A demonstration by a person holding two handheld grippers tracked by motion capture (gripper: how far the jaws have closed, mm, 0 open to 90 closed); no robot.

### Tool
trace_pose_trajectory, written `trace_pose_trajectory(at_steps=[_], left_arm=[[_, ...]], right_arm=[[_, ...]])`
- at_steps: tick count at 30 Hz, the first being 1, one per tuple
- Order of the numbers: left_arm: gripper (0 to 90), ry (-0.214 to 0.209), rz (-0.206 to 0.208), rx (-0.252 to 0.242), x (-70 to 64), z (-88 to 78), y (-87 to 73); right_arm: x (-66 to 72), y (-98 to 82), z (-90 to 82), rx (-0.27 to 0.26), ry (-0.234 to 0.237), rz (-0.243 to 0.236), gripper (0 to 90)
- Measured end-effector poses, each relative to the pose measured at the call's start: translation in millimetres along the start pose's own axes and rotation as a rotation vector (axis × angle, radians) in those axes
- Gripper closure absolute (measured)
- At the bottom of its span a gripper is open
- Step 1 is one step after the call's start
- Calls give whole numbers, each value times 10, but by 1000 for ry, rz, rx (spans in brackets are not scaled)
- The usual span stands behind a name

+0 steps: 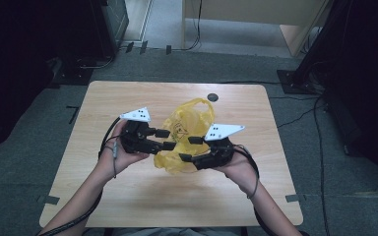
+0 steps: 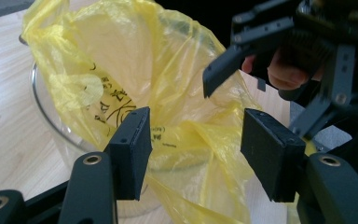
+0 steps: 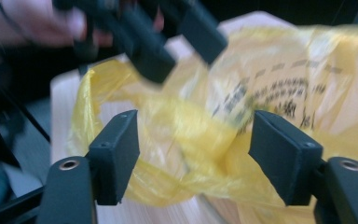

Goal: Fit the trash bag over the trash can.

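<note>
While both jaws stand spread, two grippers flank one yellow bag (image 1: pixel 183 132).

Yellow plastic bag (image 2: pixel 168 93) carries dark print; none of it legible. Left gripper view: a few large curved characters or part of an emblem on the near face, with a small line of fine print beneath, too small and creased to read. Right gripper view: several rows of dark print across the bag (image 3: pixel 279 98), blurred. High view: a dark emblem on the bag (image 1: pixel 179 129), too small to make out.
</note>
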State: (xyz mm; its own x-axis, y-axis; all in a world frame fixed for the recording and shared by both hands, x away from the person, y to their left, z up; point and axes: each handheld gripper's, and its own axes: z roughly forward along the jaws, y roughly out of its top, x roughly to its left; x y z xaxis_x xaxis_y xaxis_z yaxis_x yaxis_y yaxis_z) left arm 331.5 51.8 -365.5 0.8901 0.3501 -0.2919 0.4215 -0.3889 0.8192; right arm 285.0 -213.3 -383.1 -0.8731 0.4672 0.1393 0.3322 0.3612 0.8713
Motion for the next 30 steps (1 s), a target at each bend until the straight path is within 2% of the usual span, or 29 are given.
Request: trace_pose_trajectory(at_steps=[3, 7, 11, 16, 19, 20, 22, 26, 30], left_arm=[[423, 29, 1, -12, 10, -43, -54], [425, 60, -34, -40, 71, -91, -72], [425, 124, -27, -34, 131, -81, -62], [442, 118, -64, -25, 228, -30, -71], [586, 93, -73, -8, 268, -21, -76], [653, 74, -85, -15, 284, -35, -81], [729, 62, -110, -18, 313, -65, -91], [875, 38, -131, 2, 359, -78, -109], [900, 40, -147, -5, 364, -33, -116]], right_arm=[[56, -74, 32, 56, -42, -82, 317], [81, -154, 55, 83, -72, -131, 311], [56, -226, 80, 81, -73, -133, 312], [9, -260, 72, 48, -55, -109, 311], [-7, -266, 59, 47, -52, -113, 309], [-11, -272, 53, 44, -51, -118, 309], [-20, -287, 32, 33, -43, -122, 307], [-43, -293, -14, 33, -42, -123, 307], [-47, -295, 0, 27, -41, -121, 297]])
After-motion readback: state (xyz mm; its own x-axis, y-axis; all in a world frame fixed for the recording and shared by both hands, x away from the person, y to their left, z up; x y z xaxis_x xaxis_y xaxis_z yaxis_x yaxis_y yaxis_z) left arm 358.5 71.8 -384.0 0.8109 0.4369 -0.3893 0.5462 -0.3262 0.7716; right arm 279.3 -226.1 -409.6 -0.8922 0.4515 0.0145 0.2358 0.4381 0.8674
